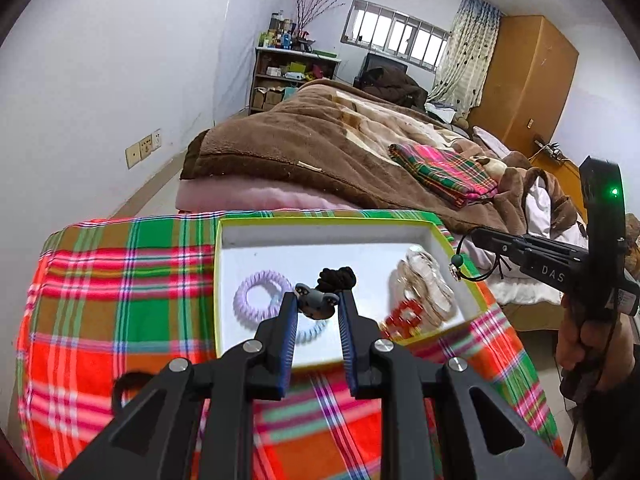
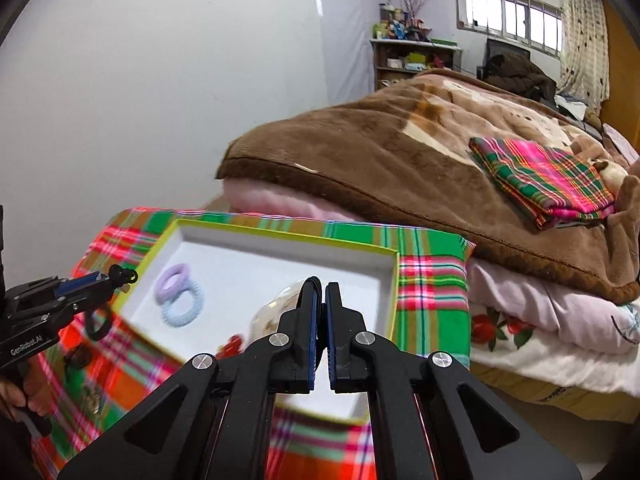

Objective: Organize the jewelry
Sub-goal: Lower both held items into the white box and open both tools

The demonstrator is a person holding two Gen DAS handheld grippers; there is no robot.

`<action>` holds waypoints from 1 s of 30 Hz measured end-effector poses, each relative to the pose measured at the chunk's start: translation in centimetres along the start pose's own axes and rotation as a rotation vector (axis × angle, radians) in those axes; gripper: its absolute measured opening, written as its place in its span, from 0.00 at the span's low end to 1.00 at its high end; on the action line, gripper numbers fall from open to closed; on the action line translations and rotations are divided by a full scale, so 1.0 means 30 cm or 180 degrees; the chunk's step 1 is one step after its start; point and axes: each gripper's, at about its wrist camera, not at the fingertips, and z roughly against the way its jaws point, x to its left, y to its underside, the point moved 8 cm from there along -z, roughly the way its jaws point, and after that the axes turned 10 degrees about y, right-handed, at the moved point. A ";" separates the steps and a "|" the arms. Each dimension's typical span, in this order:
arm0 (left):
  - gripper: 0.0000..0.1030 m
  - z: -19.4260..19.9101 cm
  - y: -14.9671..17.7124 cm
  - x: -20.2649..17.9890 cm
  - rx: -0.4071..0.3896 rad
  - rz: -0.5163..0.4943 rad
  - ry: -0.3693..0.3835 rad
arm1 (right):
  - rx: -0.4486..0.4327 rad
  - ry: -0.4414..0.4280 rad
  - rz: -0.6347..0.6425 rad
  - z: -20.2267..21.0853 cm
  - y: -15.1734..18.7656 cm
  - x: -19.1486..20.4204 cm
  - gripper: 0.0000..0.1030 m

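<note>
Hidden or unclear: the near rim of the tray (image 1: 218, 280) is blurred in both views and partly covered by the grippers. The red piece (image 1: 404, 318) in the tray's near right corner is cut off by the rim and by the right gripper (image 2: 321, 292), so its kind cannot be told. A dark ring (image 2: 78, 356) on the cloth (image 1: 120, 300) left of the tray is too blurred to identify.

Edges and room: the tray sits on the plaid-covered desk, its far rim close to the desk's far edge, with the bed (image 1: 320, 148) just beyond. Bare cloth lies left of the tray.

Contents: a lilac coil tie (image 1: 260, 292) overlapping a pale blue one (image 2: 182, 312), and a clear beaded bracelet (image 1: 426, 288) at the tray's right side.

The left gripper (image 1: 318, 300) fingers grasp a grey charm on a black cord (image 1: 336, 276) over the tray. The right gripper's fingers are clenched on a thin black cord (image 1: 486, 268), a green bead (image 1: 458, 260) dangling above the tray's right rim.
</note>
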 end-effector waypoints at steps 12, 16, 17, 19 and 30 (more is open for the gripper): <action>0.21 -0.174 0.008 0.047 0.0225 0.0065 -0.0050 | 0.0222 -0.0012 -0.0001 -0.150 0.016 -0.007 0.10; 0.22 -0.196 0.014 0.056 0.0280 0.0080 -0.0082 | 0.0197 -0.0052 0.0031 -0.136 0.020 0.010 0.25; 0.22 -0.197 0.016 0.056 0.0289 0.0075 -0.0089 | 0.0186 -0.0051 0.0042 -0.131 0.020 0.012 0.30; 0.22 -0.197 0.010 0.055 0.0292 0.0054 -0.0094 | 0.0160 -0.0035 0.0074 -0.122 0.019 0.020 0.44; 0.33 -0.128 -0.016 0.034 0.0207 0.0084 -0.0062 | -0.0016 -0.0014 0.0223 -0.016 0.015 0.062 0.45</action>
